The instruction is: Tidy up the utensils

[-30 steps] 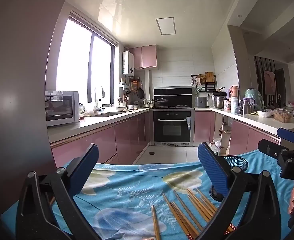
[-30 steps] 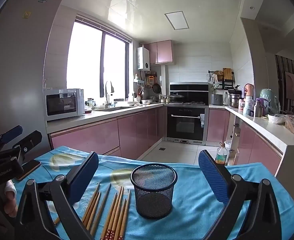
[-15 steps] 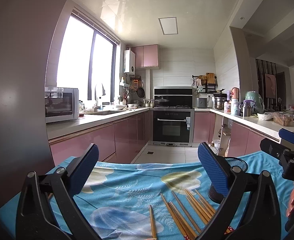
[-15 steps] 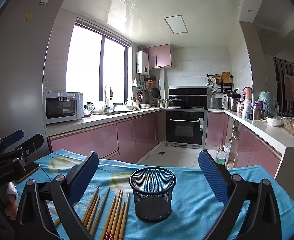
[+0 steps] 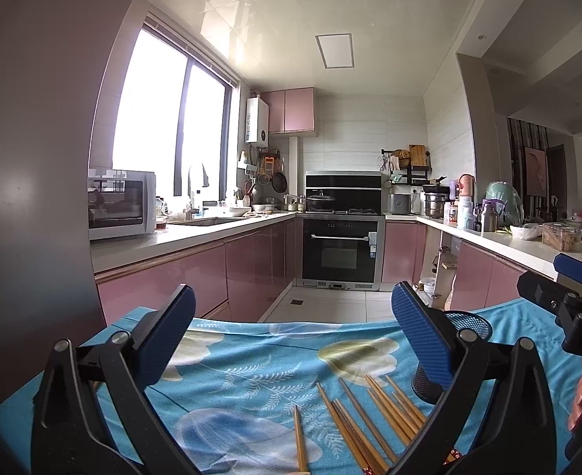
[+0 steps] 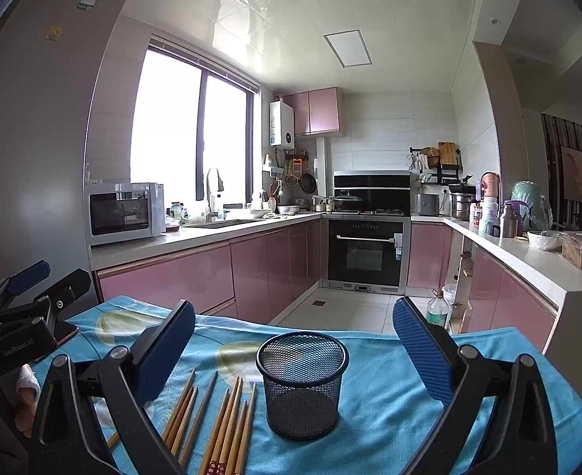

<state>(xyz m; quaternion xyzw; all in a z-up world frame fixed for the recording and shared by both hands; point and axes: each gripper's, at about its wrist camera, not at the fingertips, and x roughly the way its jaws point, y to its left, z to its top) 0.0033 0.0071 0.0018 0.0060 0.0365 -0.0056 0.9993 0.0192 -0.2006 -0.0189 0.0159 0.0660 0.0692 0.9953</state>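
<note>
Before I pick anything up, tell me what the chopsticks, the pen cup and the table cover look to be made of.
Chopsticks: likely wood or bamboo, matte tan-brown with visible grain, some with red patterned ends.
Pen cup: black wire mesh, probably painted metal; you can see through its wall.
Table cover: printed fabric, seemingly, blue with a floral pattern and soft creases.

My left tool and right tool have matt black plastic arms, and their blue pads carry a fine woven texture. Below them the table wears a soft printed cloth, turquoise and matt, slightly wrinkled. The chopsticks under my right tool look like smooth wood with a light sheen. Straight ahead of that tool the pen cup is black wire mesh. Beyond, the pink cabinet fronts are glossy and the ceiling mirrors the light.
</note>
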